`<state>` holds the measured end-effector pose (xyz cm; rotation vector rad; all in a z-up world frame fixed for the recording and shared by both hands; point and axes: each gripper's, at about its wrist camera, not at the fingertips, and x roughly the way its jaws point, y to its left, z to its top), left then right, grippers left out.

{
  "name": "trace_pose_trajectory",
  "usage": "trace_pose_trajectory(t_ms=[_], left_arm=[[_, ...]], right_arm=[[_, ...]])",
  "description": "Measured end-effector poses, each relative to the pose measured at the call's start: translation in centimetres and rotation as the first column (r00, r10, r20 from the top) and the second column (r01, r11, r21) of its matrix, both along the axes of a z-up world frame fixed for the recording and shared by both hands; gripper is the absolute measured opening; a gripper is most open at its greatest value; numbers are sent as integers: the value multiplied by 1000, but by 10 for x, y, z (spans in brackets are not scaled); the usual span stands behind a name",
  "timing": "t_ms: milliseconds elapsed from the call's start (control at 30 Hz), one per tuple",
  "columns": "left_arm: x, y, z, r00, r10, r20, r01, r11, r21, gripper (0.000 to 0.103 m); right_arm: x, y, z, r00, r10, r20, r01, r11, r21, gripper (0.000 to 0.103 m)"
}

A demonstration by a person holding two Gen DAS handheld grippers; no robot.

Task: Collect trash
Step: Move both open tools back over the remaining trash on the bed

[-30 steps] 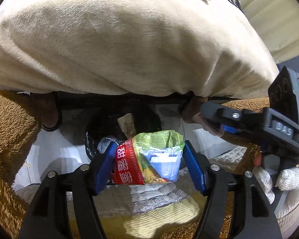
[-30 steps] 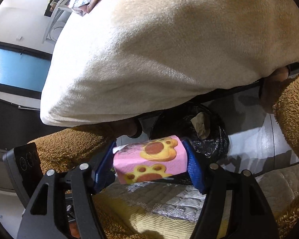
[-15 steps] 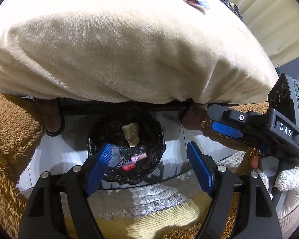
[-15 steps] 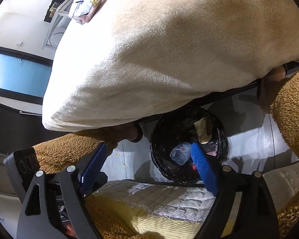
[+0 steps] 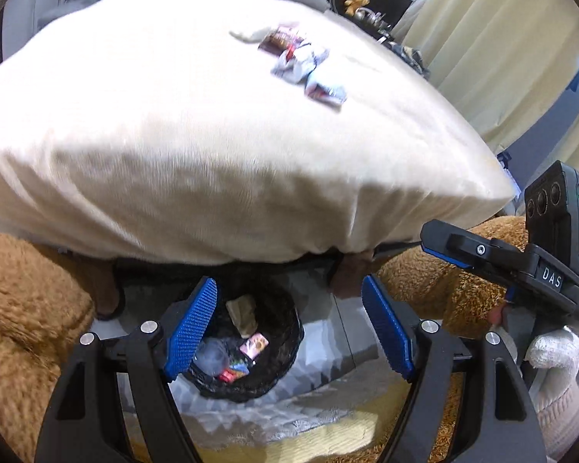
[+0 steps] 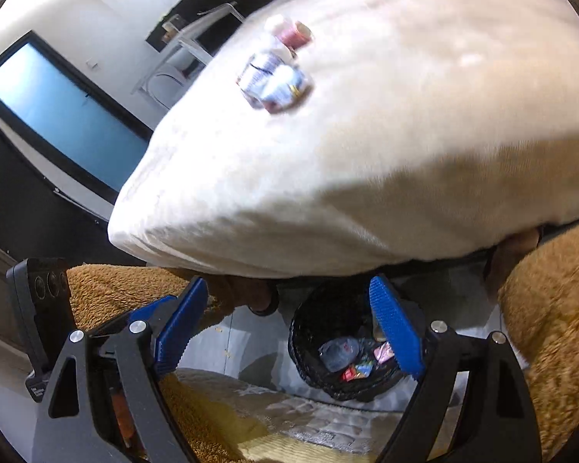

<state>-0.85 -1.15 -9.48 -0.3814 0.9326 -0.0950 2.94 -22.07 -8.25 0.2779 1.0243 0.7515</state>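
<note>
Left wrist view: I see my left hand-held gripper (image 5: 289,332) spread wide, its blue ribbed pads holding nothing.
Right wrist view: my right hand-held gripper (image 6: 289,328) is likewise wide open and empty, hanging over the bin.
Bin: the round black-lined trash basket (image 5: 285,332) sits on the floor below the bed edge, already holding a brown scrap, a pink packet and other wrappers (image 6: 357,359).
Left to collect: a cluster of crumpled white and red wrappers (image 5: 305,63) lies on the cream plush blanket (image 5: 193,135), well apart from the bin.
Progress: partly done, I judge; the bed pile is next.
</note>
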Motion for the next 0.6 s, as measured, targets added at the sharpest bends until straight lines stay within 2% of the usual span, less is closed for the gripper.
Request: trace_pose_trajectory(t_ms=[267,433,600], left_arm=[[11,17,32,994,-9,108,7,1000,26,76],[27,37,51,989,0,150,-7,999,47,76],[44,63,65,984,24,178,-29,999,29,76]], right_arm=[[21,6,37,984,56,171,-49,998,-46,85],[47,19,56,946,137,294,-105,987,-120,85],[84,39,53,934,201,296,-156,974,-167,85]])
